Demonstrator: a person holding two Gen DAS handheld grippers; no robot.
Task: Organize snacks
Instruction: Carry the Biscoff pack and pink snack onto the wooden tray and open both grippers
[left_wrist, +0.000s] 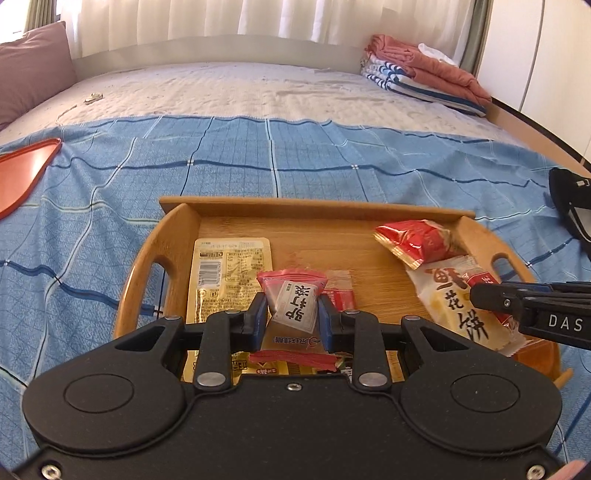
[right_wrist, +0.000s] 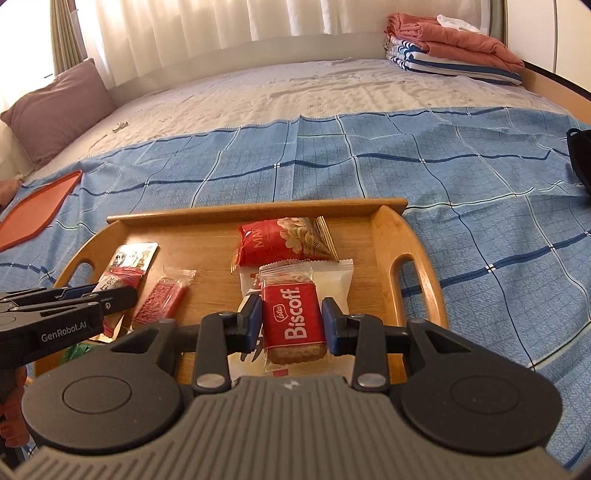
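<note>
Left claw, clamped on pink-ended snack pkt, & right claw, pinching Biscoff pkt, both over wooden tray: pkts best lowered onto bare wood beyond claws before release.

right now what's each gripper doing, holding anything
left gripper: shut on a small pink-edged candy packet.
right gripper: shut on a red Biscoff biscuit packet.

Wooden tray crowded with packets; blue bedspread beyond seems clear.
</note>
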